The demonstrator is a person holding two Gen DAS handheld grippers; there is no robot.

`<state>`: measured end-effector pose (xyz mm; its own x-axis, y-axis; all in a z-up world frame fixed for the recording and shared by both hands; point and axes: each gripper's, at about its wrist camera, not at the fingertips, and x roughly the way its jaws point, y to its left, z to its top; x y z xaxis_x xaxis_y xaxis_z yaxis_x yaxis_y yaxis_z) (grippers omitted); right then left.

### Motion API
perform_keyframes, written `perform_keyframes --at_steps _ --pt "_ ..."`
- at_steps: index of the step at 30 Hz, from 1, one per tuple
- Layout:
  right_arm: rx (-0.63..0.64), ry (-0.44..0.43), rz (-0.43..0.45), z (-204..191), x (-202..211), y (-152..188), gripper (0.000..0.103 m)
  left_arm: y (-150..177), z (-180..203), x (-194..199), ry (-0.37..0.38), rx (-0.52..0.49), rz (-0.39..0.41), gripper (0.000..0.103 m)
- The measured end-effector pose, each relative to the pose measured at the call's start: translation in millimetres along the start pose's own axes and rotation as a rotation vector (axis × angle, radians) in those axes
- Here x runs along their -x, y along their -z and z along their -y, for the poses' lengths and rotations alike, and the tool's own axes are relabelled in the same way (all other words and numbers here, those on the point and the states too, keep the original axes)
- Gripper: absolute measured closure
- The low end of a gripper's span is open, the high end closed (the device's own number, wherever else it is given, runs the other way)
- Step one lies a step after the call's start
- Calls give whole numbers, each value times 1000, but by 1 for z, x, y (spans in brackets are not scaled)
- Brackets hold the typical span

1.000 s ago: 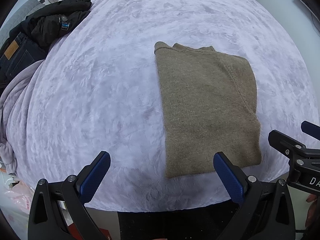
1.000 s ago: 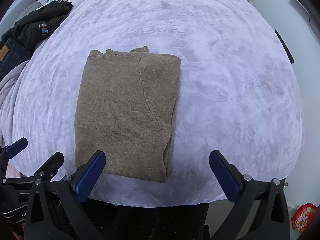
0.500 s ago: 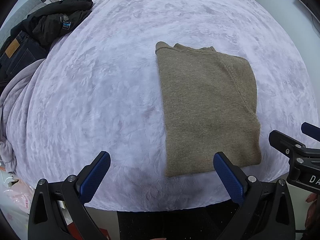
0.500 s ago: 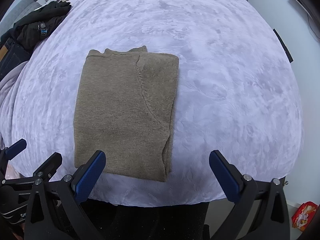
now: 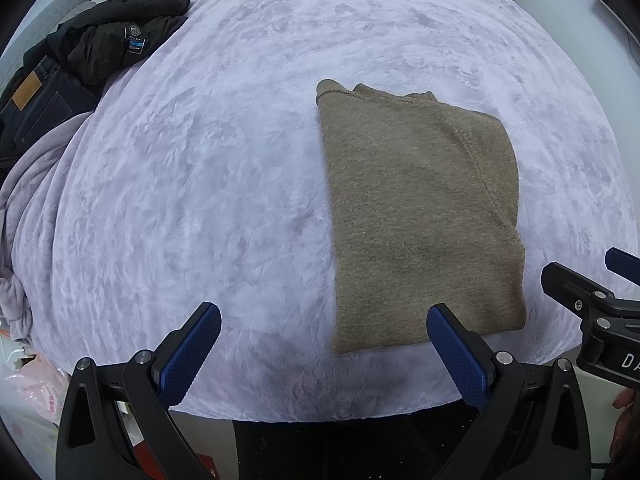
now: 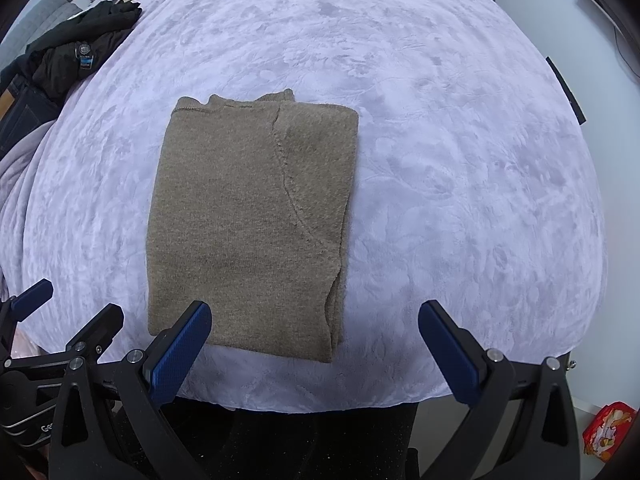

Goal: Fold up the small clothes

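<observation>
Left wrist view: left gripper (image 5: 323, 354) spread wide, nothing between its blue fingers (image 5: 191, 354). Folded tan sweater (image 5: 420, 216) lies flat on the lavender bed cover (image 5: 200, 160), near the bed's near edge, right of centre. The sweater's near-left corner sits between the two fingers in frame; its near hem runs just past the right finger tip, not touching that I can tell. Left finger is well clear of it, over bare cover. Right gripper (image 5: 592, 300) pokes in at the right edge, just beside the sweater's near-right corner. Black jacket (image 5: 116, 36) and jeans (image 5: 32, 100) piled at the bed's far-left corner.

Right wrist view: right gripper (image 6: 314, 354) also wide open, empty. Sweater (image 6: 248, 220) lies toward the bed's near edge, left of centre. Left finger (image 6: 180, 354) overlaps its near-left corner in frame; contact unclear. Near-right corner lies between the fingers, right finger well apart over bare cover (image 6: 460, 160). Left gripper (image 6: 64, 320) shows at the lower left, beside the sweater's near-left side. Jacket (image 6: 76, 44) at the far-left corner. Red packet (image 6: 608, 428) on the floor, lower right.
</observation>
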<state>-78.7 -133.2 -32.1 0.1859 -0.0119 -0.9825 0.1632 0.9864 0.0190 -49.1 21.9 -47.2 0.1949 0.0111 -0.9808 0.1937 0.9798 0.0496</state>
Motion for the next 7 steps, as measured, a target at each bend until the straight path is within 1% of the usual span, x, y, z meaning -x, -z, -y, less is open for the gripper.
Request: perform_keyframes --at_steps 4,7 --pt "1 4 -2 -1 0 1 0 1 -1 -1 -9 1 11 0" --pt "-1 7 -4 -4 -1 2 0 1 1 -1 6 -7 12 0"
